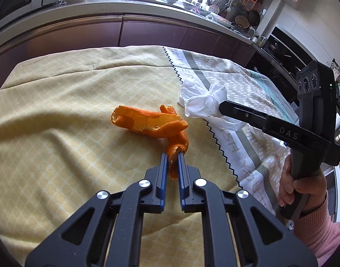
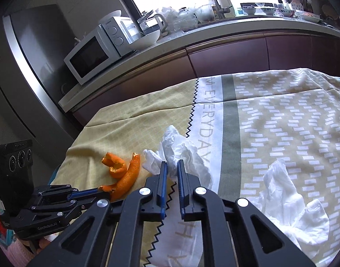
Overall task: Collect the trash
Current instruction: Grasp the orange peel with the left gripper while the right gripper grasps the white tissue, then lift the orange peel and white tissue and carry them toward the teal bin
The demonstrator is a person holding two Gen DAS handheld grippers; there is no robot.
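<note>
Closest to the lens, the left gripper (image 1: 172,155) has its two blue-lined fingers pressed on the near end of the orange peel (image 1: 149,124) — the peel's curled tail is pinched between them, and the rest of it lies on the yellow tablecloth (image 1: 58,115), stretching toward 11 o'clock. From the right wrist view the same peel (image 2: 123,175) sits at about 9 o'clock of the right gripper (image 2: 171,166). This gripper's fingers are nearly together around the edge of a crumpled white tissue (image 2: 181,155), which lies across the zigzag seam of the patterned cloth (image 2: 281,115); I cannot tell if they really squeeze it. A second white tissue (image 2: 290,195) lies at 3 o'clock, well apart from the first. Behind the table — at 12 o'clock — runs the kitchen counter (image 2: 214,31) with a microwave (image 2: 89,57).
</note>
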